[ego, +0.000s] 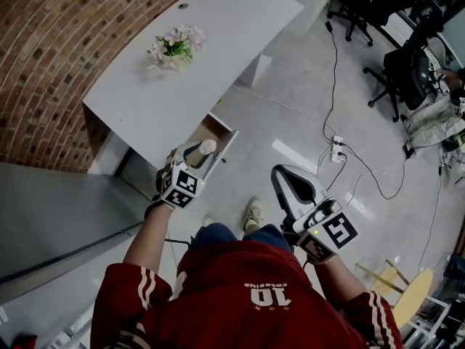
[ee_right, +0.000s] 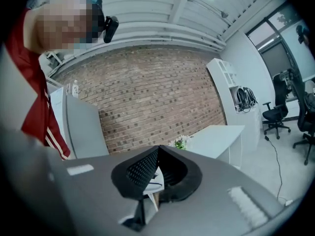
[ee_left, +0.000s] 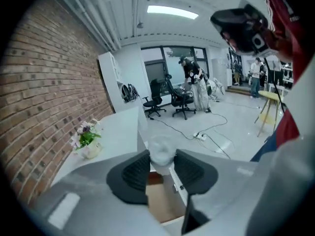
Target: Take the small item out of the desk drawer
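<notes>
small pale item (ee_left: 161, 147) pinched in left tool (ee_left: 161, 155), above the open drawer (ee_left: 165, 203), right tool (ee_right: 157, 151) pressed together, empty

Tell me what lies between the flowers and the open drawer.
Only bare desk top lies between the flowers and the drawer; the head view shows it.

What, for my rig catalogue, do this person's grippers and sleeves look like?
The left gripper and right gripper have pale grey bodies with black ribbed pads. Each carries a white cube with black square markers. The sleeves are red with white stripes.
</notes>
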Action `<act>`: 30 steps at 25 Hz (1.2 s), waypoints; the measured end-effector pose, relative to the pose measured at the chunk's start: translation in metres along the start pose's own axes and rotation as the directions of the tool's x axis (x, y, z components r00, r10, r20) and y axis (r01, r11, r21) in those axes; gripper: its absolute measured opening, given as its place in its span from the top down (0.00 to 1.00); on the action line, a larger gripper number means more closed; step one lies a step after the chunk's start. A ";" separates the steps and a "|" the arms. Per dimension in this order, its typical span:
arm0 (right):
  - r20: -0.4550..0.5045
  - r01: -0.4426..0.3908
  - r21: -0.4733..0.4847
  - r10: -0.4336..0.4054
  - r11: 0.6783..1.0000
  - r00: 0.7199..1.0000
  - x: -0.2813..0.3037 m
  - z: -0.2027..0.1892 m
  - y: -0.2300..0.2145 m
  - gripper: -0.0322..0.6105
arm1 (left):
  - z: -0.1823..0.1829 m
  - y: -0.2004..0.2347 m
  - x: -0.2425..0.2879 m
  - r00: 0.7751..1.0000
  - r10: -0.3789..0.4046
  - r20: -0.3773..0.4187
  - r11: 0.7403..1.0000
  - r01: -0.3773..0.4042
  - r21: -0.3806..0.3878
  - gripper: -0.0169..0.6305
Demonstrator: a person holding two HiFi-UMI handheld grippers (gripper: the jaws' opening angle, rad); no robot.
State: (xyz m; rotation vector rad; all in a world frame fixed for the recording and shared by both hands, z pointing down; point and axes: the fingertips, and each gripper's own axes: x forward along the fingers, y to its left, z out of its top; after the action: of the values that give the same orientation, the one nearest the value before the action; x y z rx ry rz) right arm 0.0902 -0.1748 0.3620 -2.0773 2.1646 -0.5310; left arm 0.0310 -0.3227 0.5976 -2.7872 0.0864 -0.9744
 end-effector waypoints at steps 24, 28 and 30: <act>0.191 0.068 -0.163 -0.036 0.984 0.981 0.008 0.069 0.086 0.97 | 0.169 0.032 -0.288 0.790 0.316 0.525 0.940 -0.188 -0.283 0.72; 0.227 0.137 -0.162 -0.098 0.977 0.969 -0.001 0.070 0.089 0.97 | 0.168 0.033 -0.298 0.780 0.321 0.537 0.942 -0.204 -0.268 0.72; 0.240 0.177 -0.158 -0.136 0.971 0.961 -0.005 0.070 0.089 0.97 | 0.168 0.034 -0.302 0.776 0.321 0.543 0.943 -0.211 -0.256 0.72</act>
State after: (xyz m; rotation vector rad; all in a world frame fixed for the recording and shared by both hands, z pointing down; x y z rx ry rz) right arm 0.0275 -0.1814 0.2675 -2.2860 1.9935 -0.1032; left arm -0.1002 -0.2944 0.2774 -2.9848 0.4901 -0.0221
